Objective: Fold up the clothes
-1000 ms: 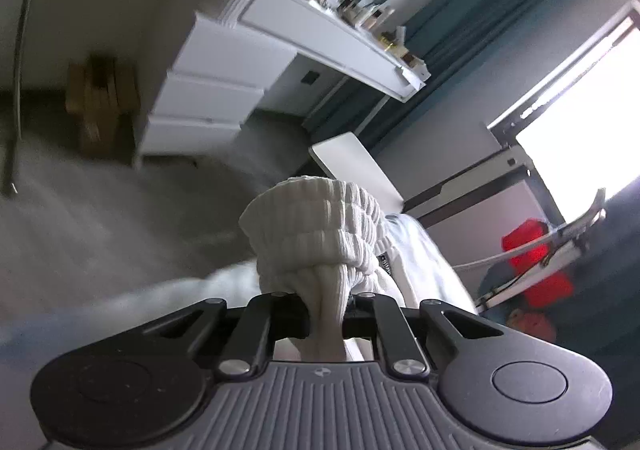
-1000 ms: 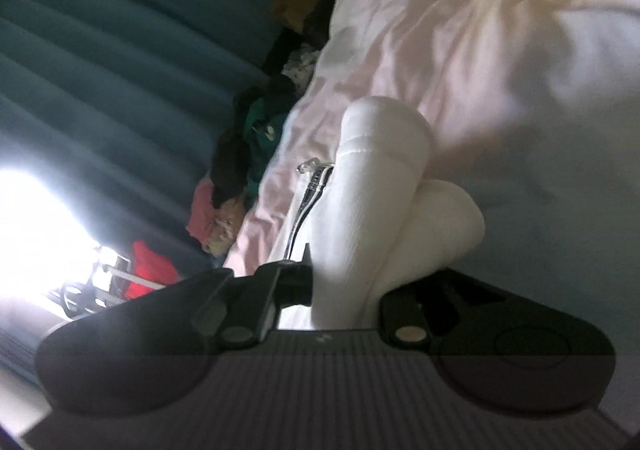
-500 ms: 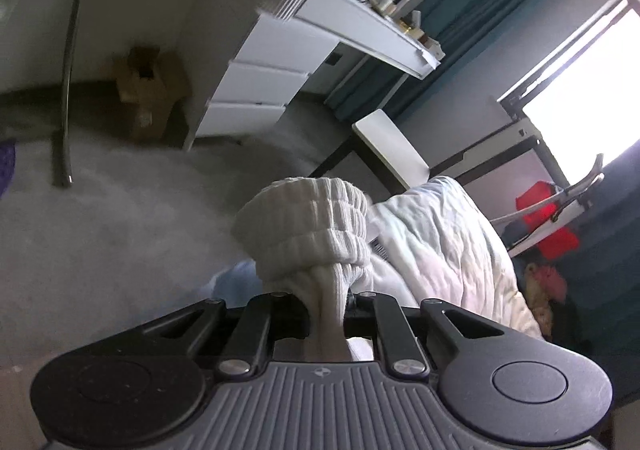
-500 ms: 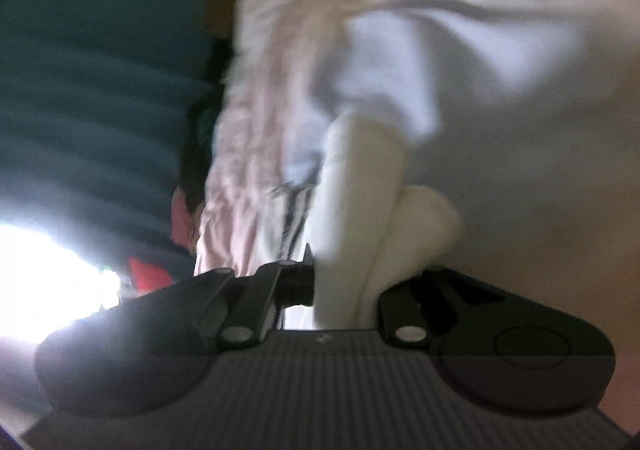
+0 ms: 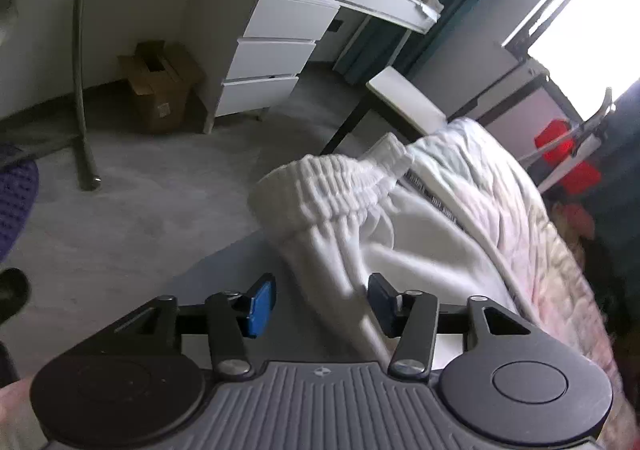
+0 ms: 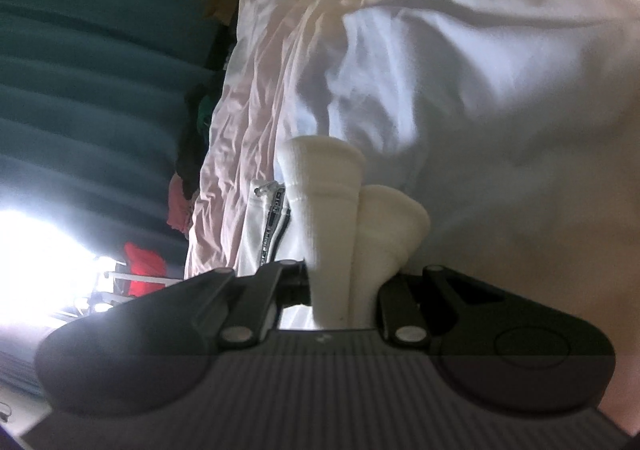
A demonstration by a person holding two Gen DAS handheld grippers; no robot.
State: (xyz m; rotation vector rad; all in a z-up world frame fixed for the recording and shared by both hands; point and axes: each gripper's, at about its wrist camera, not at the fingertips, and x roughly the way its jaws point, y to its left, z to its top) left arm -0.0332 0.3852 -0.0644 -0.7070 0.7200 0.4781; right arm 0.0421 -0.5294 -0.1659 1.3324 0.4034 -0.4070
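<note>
two views, two different grips. through the left wrist camera we see our left gripper (image 5: 318, 304) at the bottom centre with its blue pads (image 5: 262, 304) standing apart; its jaws have just been opening, and the white garment (image 5: 360, 234) lies loose between them, a fold draped against the right-hand pad but not pinched. the ribbed elastic band (image 5: 320, 185) sits mid-frame, bunched and slightly blurred, over the near corner of the bed (image 5: 532, 250), whose quilted cover runs off to the right. behind, upper centre, stands a white desk with drawers (image 5: 272, 61); a cardboard box (image 5: 158, 85) sits on the grey floor (image 5: 120, 230) at left.

through the right wrist camera our right gripper (image 6: 344, 290), bottom centre, is clenched on two rounded rolls of the same white cloth (image 6: 344, 217), which stick up between the closed fingers. a dark-trimmed zip edge (image 6: 274, 226) shows just left of them, and the rumpled bed sheet fills the right and top of the frame. a teal curtain (image 6: 100, 69) takes the left.

what worries us: with the left side let go near the bed's corner, the band end could slide toward the floor, its own weight dragging it. and if the right hand pulls while it alone holds on, the laid cloth may skew and the fold go crooked.
</note>
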